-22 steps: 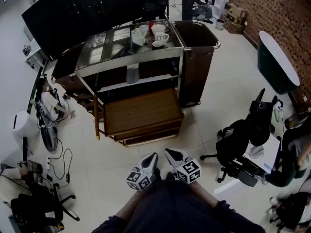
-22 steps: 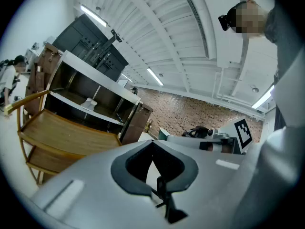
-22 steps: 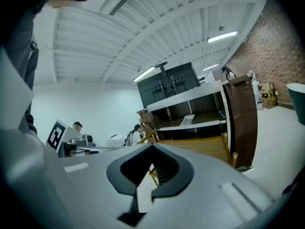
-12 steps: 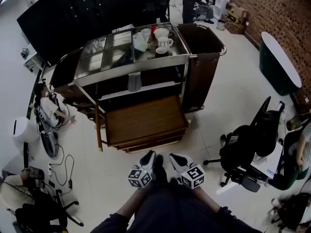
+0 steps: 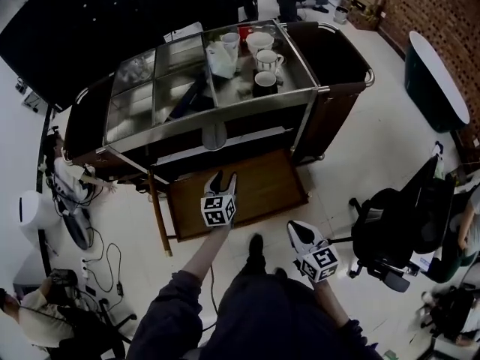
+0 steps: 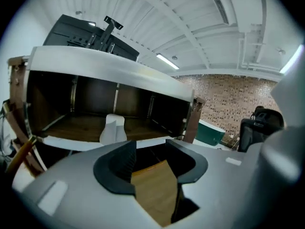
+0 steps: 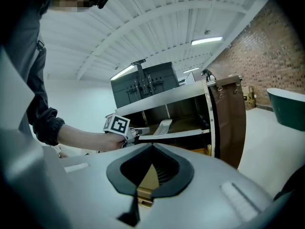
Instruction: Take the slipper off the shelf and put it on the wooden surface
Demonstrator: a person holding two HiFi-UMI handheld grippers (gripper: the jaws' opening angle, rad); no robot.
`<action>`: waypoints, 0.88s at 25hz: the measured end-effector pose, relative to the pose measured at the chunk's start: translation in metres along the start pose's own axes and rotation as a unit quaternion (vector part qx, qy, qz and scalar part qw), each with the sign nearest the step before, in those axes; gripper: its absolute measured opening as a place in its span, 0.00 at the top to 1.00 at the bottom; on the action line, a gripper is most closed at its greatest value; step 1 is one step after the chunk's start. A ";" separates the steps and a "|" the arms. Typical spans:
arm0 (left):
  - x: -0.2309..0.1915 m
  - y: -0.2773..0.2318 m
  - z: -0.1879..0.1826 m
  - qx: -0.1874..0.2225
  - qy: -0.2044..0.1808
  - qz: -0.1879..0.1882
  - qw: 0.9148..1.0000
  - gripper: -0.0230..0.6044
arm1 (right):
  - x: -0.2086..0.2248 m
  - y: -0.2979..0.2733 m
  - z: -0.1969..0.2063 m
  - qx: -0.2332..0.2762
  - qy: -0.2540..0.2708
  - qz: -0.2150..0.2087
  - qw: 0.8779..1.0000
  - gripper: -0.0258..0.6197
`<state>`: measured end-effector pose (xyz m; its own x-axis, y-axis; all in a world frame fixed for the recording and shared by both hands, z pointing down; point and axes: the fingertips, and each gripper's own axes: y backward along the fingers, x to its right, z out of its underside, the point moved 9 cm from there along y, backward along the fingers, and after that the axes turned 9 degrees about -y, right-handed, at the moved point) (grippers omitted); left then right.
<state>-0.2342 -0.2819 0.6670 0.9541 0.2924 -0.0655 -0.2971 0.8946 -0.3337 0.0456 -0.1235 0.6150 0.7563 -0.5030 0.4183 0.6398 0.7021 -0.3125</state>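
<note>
A pale grey slipper [image 5: 214, 136] stands on the cart's middle shelf [image 5: 255, 136], and it shows in the left gripper view too, slipper [image 6: 113, 128]. Below the shelf lies the pulled-out wooden surface [image 5: 259, 190]. My left gripper [image 5: 223, 178] reaches over that wood toward the slipper, short of it. It is open, left gripper [image 6: 151, 144], with only wood [image 6: 152, 194] seen through the gap. My right gripper [image 5: 300, 232] hangs low beside my leg, shut and empty, right gripper [image 7: 152, 147]. From there the slipper [image 7: 162, 127] is seen on the shelf.
Cups and a jug [image 5: 259, 51] stand on the cart's metal top. A brown side panel [image 5: 330, 118] closes the cart's right end. A black office chair [image 5: 401, 223] is at the right, a green tub [image 5: 435, 81] beyond it. Cables and gear [image 5: 75, 223] lie on the floor at left.
My left gripper has gone from in front of my body out over the wooden surface toward the shelf, and its jaws have parted. The right gripper shifted right and stayed low. I stand closer to the cart.
</note>
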 end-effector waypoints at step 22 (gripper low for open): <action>-0.116 -0.165 -0.012 -0.078 0.033 -0.069 0.994 0.93 | 0.012 -0.049 -0.003 -0.024 -0.067 0.073 0.995 0.96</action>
<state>-0.2954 -0.4673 0.7185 0.9873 0.1436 -0.0687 -0.1588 0.8601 -0.4848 0.0239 -0.1660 0.6326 0.8185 -0.3244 0.4741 0.5330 0.7365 -0.4164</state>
